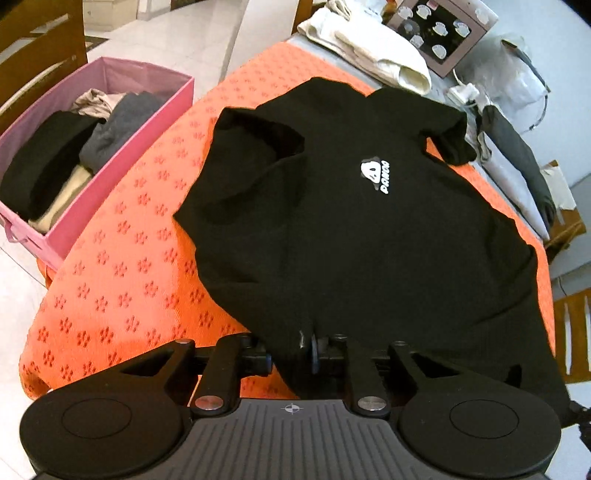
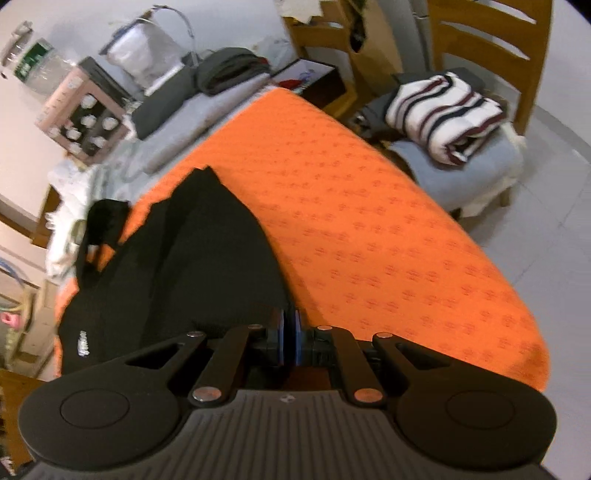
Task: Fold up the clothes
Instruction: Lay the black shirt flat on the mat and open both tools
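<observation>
- The black short-sleeved T-shirt with a small white panda print (image 1: 354,236) lies spread over the worktop covered by an orange cloth with a red flower pattern (image 1: 122,258), filling the middle of the left wrist view.
- Its near hem runs down to the bottom centre, where it drapes over the left gripper (image 1: 295,350); the cloth hides the fingertips, so I cannot tell whether the jaws pinch the hem or stand slightly apart around it.
- 1 sleeve (image 1: 255,147) is folded over on itself at middle left; the other sleeve (image 1: 456,142) lies crumpled at upper right.
- In the right wrist view the same shirt (image 2: 192,266) shows only as a dark, blurred mass at lower left, cut off by the gripper body.
- The right gripper (image 2: 290,332) has its jaws pressed together at bottom centre, with the shirt's edge meeting the blue pads (image 2: 280,332); the fabric between them is too dark to make out clearly.
- A pink fabric storage box (image 1: 122,166) sits at the left edge of the left wrist view, holding folded black, grey and beige clothes; its near end is cut off.
- A cream folded garment (image 1: 369,48) lies at the top, beside a brown box with white round items (image 1: 441,31), partly out of frame.
- A white folded garment with dark stripes (image 2: 443,114) rests on a wooden chair with a grey cushion (image 2: 458,173) at upper right of the right wrist view.
</observation>
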Tool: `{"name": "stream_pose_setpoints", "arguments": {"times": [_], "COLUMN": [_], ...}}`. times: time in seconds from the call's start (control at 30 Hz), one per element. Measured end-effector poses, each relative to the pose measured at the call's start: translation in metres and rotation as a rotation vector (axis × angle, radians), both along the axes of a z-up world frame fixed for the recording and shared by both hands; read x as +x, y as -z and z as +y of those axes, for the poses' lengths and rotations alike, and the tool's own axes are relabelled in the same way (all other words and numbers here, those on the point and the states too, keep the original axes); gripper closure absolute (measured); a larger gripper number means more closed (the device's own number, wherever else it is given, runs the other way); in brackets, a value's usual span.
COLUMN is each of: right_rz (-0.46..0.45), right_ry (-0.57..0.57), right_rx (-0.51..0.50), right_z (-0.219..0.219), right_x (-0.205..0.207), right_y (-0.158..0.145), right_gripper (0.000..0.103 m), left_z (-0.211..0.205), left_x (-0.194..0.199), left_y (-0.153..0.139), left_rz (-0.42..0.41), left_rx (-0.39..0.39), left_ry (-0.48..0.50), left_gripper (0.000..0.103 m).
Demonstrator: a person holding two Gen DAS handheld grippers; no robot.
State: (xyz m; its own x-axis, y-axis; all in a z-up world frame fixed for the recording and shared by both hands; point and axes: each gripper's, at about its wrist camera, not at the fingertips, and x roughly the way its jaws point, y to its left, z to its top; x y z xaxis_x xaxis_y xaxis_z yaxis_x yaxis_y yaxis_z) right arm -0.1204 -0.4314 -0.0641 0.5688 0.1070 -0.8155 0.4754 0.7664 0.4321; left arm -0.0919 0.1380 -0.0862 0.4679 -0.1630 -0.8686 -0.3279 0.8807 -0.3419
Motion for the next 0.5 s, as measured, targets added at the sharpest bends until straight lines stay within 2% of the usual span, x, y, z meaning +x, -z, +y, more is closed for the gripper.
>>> {"name": "stream_pose_setpoints", "arguments": {"times": [0.13, 0.3, 0.43, 0.5], "right_rz": [0.051, 0.092, 0.101, 0.104], "right_ry": [-0.023, -0.072, -0.109, -0.144], "right_rx": [-0.060, -0.157, -0.235, -0.308], "right_z": [0.007, 0.017, 0.024, 0.031], "right_x": [-0.001, 0.006, 0.007, 0.007], "right_y": [0.017, 0.032, 0.030, 0.023], "right_gripper": [0.096, 0.096, 0.092, 0.090], "left_z": [0.010, 0.029, 0.037, 0.043], "left_x": [-0.012, -0.023, -0.029, -0.031], "left_y": [-0.006, -0.011, -0.012, -0.013], "left_rz": [-0.052, -0.147, -0.166, -0.163], "left_rx": [-0.011, -0.028, 0.025, 0.028], "left_ry": [-0.030, -0.105, -0.169, -0.195], "left_gripper": [0.069, 0.061, 0.060, 0.060]}}
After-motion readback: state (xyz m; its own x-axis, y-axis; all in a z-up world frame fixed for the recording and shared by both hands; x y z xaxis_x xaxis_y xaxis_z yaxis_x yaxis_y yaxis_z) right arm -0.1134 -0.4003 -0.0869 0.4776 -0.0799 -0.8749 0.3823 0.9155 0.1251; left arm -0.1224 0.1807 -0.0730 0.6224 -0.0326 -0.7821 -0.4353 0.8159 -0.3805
